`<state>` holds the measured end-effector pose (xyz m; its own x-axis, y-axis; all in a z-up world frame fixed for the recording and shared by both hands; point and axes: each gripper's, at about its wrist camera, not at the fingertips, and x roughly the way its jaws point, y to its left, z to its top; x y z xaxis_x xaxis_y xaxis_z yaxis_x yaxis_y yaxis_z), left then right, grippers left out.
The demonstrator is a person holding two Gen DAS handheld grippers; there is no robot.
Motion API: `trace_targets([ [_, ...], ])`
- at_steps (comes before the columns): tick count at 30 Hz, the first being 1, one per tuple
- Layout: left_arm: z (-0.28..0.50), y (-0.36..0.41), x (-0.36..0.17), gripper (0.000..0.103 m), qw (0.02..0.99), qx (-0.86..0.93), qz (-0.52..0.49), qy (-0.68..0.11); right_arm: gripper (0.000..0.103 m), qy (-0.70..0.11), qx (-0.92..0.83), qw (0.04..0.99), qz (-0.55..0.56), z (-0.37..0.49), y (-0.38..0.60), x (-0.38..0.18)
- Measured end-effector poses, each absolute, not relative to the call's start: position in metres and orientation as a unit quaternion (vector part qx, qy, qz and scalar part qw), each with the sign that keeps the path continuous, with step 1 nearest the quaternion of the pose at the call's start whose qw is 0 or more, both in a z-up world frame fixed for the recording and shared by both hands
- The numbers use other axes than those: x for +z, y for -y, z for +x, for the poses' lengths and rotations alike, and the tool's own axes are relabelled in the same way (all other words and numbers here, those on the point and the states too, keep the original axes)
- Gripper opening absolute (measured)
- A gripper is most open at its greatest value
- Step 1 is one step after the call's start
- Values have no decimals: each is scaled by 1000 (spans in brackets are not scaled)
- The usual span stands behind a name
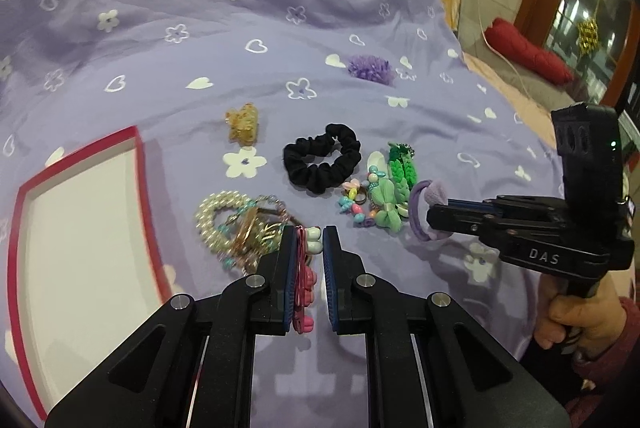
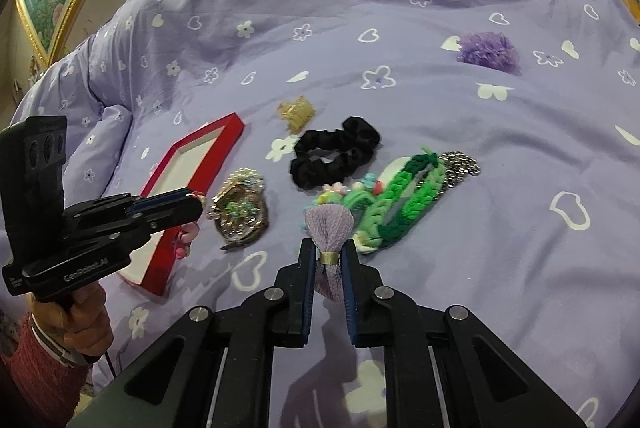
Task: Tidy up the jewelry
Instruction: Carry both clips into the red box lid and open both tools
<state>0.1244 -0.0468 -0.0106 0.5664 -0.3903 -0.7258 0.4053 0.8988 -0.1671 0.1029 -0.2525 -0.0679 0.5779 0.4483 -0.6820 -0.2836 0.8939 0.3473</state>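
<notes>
My left gripper (image 1: pixel 308 238) is shut on a pink beaded hair tie (image 1: pixel 304 280), which dangles from it beside the tray in the right wrist view (image 2: pixel 183 241). It hangs just over a pile of pearl and gold bracelets (image 1: pixel 230 224). My right gripper (image 2: pixel 329 248) is shut on a lilac bow hair tie (image 2: pixel 329 226) with a gold band, close above the green braided ties (image 2: pixel 408 196). A red-rimmed tray (image 1: pixel 138 152) with a white floor lies at the left. From the left wrist view, the right gripper (image 1: pixel 434 216) reaches in from the right.
On the purple flowered bedspread lie a black scrunchie (image 1: pixel 322 158), an amber claw clip (image 1: pixel 242 128), colourful bead ties (image 1: pixel 358 206), a silver chain (image 2: pixel 460 164) and a purple pompom (image 1: pixel 370 68). The bed edge runs along the right, with a red cushion (image 1: pixel 528 54) beyond it.
</notes>
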Motion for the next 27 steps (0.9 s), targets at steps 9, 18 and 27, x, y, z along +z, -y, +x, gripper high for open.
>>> trace_targets([
  [9, 99, -5, 3, 11, 901, -179, -49, -393, 12, -397, 240, 881, 89, 95, 221, -54],
  [18, 83, -56, 0, 11, 910, -124, -77, -389, 12, -393, 290, 870, 71, 91, 174, -47],
  [27, 77, -110, -11, 11, 910, -62, -94, -398, 12, -393, 353, 848, 46, 89, 107, -43],
])
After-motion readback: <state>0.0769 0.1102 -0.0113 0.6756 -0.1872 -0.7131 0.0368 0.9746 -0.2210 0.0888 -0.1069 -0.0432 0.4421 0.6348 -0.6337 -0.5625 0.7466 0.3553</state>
